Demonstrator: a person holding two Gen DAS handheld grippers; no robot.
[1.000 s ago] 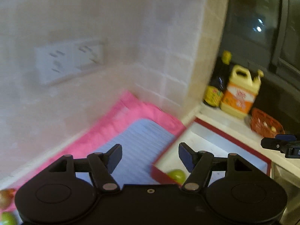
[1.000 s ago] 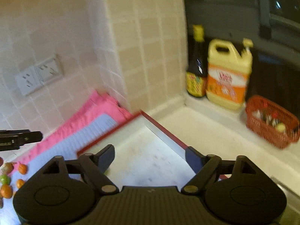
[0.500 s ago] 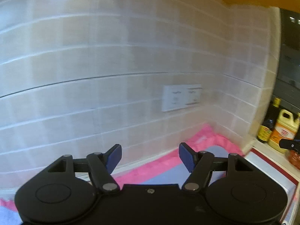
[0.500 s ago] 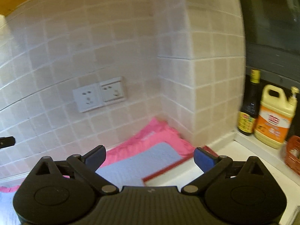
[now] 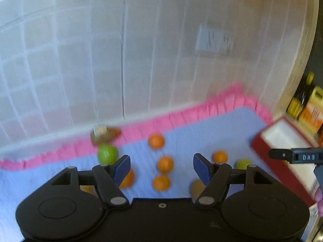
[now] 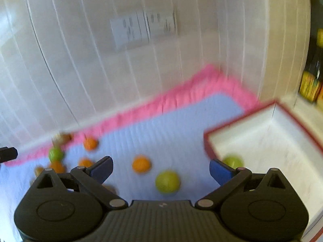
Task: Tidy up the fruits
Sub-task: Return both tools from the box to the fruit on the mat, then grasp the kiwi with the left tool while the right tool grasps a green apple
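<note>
A tiled wall (image 5: 141, 50) fills the upper part of both wrist views, blurred by motion, with a white double socket plate (image 6: 143, 30) set into it. Below it a blue mat (image 5: 212, 133) with a pink frilled border (image 5: 181, 115) lies flat on the table, reaching back to the foot of the wall. At the mat's right end sits a box (image 6: 282, 133) with a red rim and a white inside; one green fruit (image 6: 233, 161) lies in its near-left corner. Beyond the box, against the far right, stand a dark bottle (image 5: 302, 98) and a yellow jug (image 5: 313, 111).

The left gripper (image 5: 161, 167) is released, its blue-padded fingers spread wide above the mat with nothing between them. The right gripper (image 6: 161, 167) is likewise released and empty, hovering over the mat just left of the box.

Loose fruits are scattered on the mat. An orange fruit (image 5: 165, 163) shows between the left gripper's fingers, another (image 5: 161, 182) just nearer, and a third (image 5: 156, 140) farther back. A green apple (image 5: 107, 153) lies near the pink border beside a brownish fruit with a label (image 5: 103, 134). In the right wrist view a yellow-green fruit (image 6: 167, 181) and an orange one (image 6: 141, 164) lie between the spread fingers.
</note>
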